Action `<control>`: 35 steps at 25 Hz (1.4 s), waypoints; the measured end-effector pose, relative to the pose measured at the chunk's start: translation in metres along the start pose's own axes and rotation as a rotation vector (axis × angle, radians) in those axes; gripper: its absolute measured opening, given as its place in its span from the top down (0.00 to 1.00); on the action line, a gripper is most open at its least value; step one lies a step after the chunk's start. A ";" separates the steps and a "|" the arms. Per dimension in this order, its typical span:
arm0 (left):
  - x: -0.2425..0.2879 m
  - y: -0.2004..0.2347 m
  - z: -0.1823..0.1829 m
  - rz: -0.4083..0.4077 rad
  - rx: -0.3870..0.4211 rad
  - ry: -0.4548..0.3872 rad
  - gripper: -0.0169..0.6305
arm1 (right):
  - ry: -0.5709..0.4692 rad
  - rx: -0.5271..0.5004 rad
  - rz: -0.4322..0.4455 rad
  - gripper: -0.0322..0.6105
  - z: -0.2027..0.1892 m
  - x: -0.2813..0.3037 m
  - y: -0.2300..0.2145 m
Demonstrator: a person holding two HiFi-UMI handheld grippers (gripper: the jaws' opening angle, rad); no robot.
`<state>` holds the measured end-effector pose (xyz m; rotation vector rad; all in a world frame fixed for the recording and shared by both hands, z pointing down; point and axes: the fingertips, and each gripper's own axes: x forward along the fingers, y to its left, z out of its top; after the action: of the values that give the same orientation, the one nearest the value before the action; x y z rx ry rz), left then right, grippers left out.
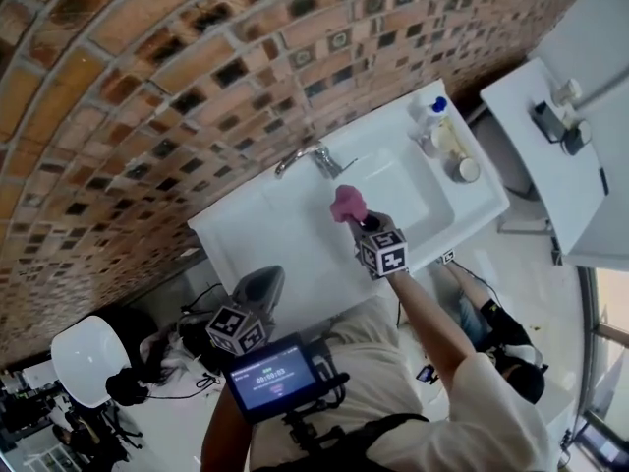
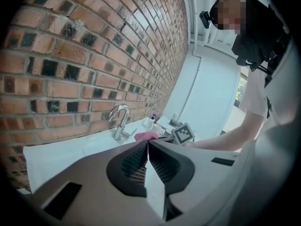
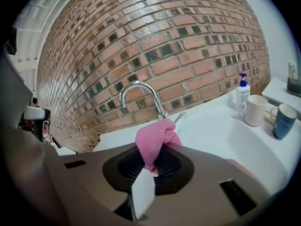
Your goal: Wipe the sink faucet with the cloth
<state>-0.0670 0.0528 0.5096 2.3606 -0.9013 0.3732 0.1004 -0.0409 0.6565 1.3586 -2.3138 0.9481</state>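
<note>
A chrome faucet stands at the back of the white sink, against the brick wall. My right gripper hangs over the basin just in front of the faucet, shut on a pink cloth. In the right gripper view the bunched cloth sticks out of the right gripper a little short of the faucet, not touching it. My left gripper is held back by the sink's front edge. In its own view the left gripper is shut on nothing, with the faucet and cloth beyond.
A soap pump bottle and cups stand on the sink's right end; the right gripper view shows the bottle and two mugs. A second white counter lies further right. A round white stool is at lower left.
</note>
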 end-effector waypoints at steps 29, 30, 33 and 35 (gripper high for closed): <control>-0.005 0.044 -0.003 0.095 -0.045 0.048 0.98 | 0.186 -0.032 -0.090 0.86 -0.021 0.128 -0.054; -0.004 0.044 -0.003 0.094 -0.047 0.046 0.98 | 0.185 -0.041 -0.090 0.86 -0.021 0.128 -0.056; -0.002 0.044 -0.002 0.090 -0.050 0.040 0.98 | 0.165 -0.057 -0.110 0.86 -0.016 0.125 -0.066; -0.001 0.043 -0.002 0.088 -0.051 0.044 0.98 | 0.140 -0.042 -0.144 0.86 -0.006 0.122 -0.079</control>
<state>-0.0970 0.0282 0.5291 2.2627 -0.9849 0.4300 0.1052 -0.1440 0.7583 1.3747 -2.0906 0.9136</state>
